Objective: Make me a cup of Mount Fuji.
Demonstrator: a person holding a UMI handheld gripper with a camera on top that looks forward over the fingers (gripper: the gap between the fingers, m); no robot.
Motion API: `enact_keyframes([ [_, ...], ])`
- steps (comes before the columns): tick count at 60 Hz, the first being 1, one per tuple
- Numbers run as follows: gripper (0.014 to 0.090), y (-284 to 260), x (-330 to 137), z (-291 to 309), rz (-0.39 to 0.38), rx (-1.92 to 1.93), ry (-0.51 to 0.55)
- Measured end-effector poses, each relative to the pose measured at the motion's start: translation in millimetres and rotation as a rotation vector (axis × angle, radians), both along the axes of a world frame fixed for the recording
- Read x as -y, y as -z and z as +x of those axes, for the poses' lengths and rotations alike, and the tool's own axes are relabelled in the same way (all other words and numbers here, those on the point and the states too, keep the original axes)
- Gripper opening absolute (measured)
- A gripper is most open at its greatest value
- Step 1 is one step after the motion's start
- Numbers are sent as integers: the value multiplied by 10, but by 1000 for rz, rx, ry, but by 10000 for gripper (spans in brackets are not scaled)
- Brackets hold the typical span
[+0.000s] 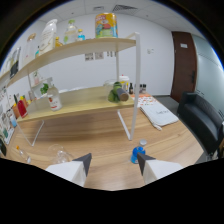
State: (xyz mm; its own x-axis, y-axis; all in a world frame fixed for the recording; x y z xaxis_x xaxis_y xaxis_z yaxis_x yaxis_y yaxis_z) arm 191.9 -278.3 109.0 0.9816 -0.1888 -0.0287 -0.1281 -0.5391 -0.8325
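So the tongs are spread wide with nothing in them, just hanging over the wooden worktop. Both fingers are clear of everything, bare wood showing in the gap between them.

Nearest thing is a small blue item sitting on the worktop just beside the right finger, on the outer side of it, not between the two. Can't tell what it is, maybe a little bottle or a cap. Off past the left finger there's something clear, looks like a glass, hard to make out.

Further ahead is a white-framed shelf rack with two wooden boards. Lower shelf has a white jar with a red label on the left and a dark green bottle lying tilted near the right post. Upper shelf has a pale bottle and a big colourful tin. A white cloth bag lies on the worktop beyond the rack, and a black sofa sits off to the right.

My read: this is right at the start, nothing picked yet. Ingredients are all up on the rack, well ahead of the tongs. Next move probably means reaching forward to the shelves, or swinging left for that glass first.
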Motion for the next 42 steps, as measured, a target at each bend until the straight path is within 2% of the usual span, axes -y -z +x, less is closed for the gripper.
enact_keyframes([
  [11, 849, -126, -40, -825, 23, -23, -25],
  [18, 850, -145, -123, -1243, 0, -38, -34],
  [29, 863, -713, -237, -1621, 2, 20, -40],
  [36, 866, -1455, -332, -1827, 99, 49, -53],
  [37, 827, -1562, -347, -1869, 113, 45, -58],
  [38, 864, -1645, -364, -1894, 128, 42, -60],
  [39, 824, -1745, -379, -1923, 142, 38, -62],
  [40, 861, -1843, -402, -1953, 154, 35, -65],
  [42, 864, -2033, -439, -2021, 183, 31, -73],
])
